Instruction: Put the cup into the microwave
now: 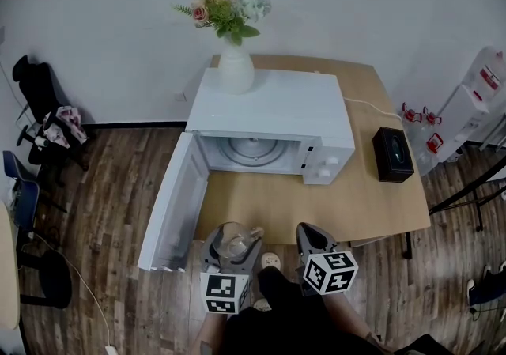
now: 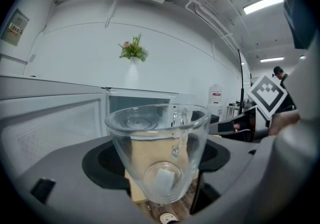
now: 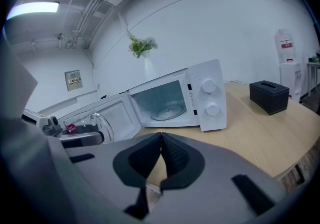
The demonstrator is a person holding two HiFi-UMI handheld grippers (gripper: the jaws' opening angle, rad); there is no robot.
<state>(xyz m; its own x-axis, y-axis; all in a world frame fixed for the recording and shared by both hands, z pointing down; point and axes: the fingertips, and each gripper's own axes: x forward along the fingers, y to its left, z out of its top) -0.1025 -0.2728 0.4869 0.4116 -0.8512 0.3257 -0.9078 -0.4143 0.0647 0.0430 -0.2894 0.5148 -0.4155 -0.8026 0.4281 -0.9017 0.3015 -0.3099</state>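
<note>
Both grippers are held low at the near edge of the table (image 1: 316, 203), side by side and aimed forward, their marker cubes (image 1: 224, 292) closest to me. The left gripper (image 1: 232, 252) is clamped on the cup (image 2: 159, 158), a clear empty glass one. It stands upright between the black pads, off the tabletop, with its handle (image 3: 102, 124) turned away toward the microwave and a little to the right gripper's side. The right gripper (image 3: 161, 152) sits just beside the left one, level with it. Its jaws are pressed together at the tips with nothing between them. The microwave (image 1: 269, 112) is straight ahead of both grippers and well apart from them, with bare wood in between. Its door (image 1: 175, 203) hangs wide open ahead and to the left of the left gripper. The cavity shows its glass turntable (image 1: 251, 150). A white vase of flowers (image 1: 236, 69) stands on the microwave's top, beyond the left gripper. A black box (image 1: 393, 154) lies on the table ahead and to the right of the right gripper.
</note>
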